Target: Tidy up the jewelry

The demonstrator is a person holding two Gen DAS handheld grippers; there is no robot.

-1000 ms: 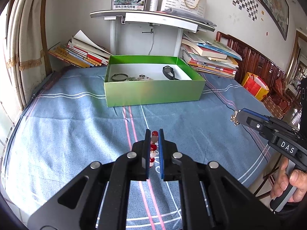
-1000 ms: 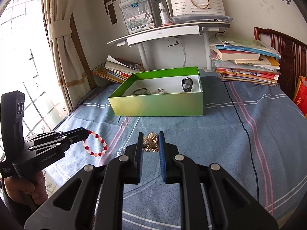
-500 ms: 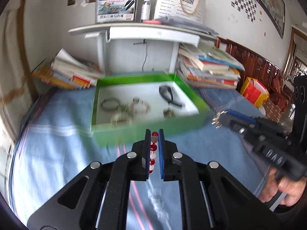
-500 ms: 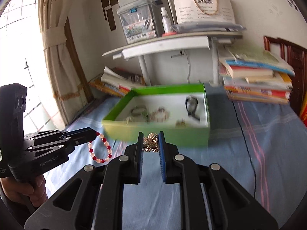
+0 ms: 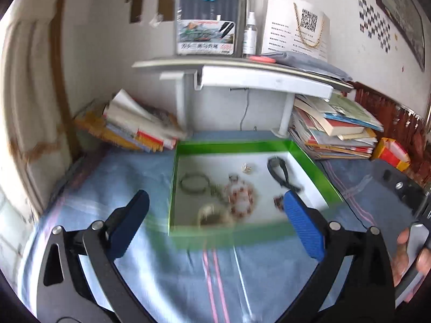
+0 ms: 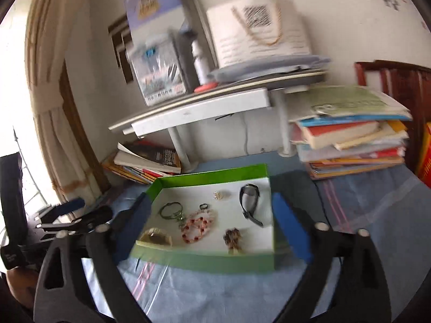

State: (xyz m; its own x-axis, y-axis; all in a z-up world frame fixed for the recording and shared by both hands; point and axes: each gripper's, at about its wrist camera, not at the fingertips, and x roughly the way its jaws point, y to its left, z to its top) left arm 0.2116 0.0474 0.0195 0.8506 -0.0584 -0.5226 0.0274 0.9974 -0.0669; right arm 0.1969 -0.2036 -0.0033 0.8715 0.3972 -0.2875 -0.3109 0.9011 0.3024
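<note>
The shallow green cardboard box with a white floor (image 6: 215,259) sits on the blue striped bedspread (image 6: 363,242) and holds all the jewelry: the red-and-pale bead bracelet (image 6: 198,224) at its middle, the gold filigree piece (image 6: 233,238) near its front wall. Both the left gripper (image 5: 212,224) and right gripper (image 6: 212,226) have just been opening and hang spread wide and empty above the box's front wall. The bracelet overlaps a dark bangle's chain (image 6: 172,211), so a careless pull would probably drag both, and a low-swinging finger could shove the light box.
</note>
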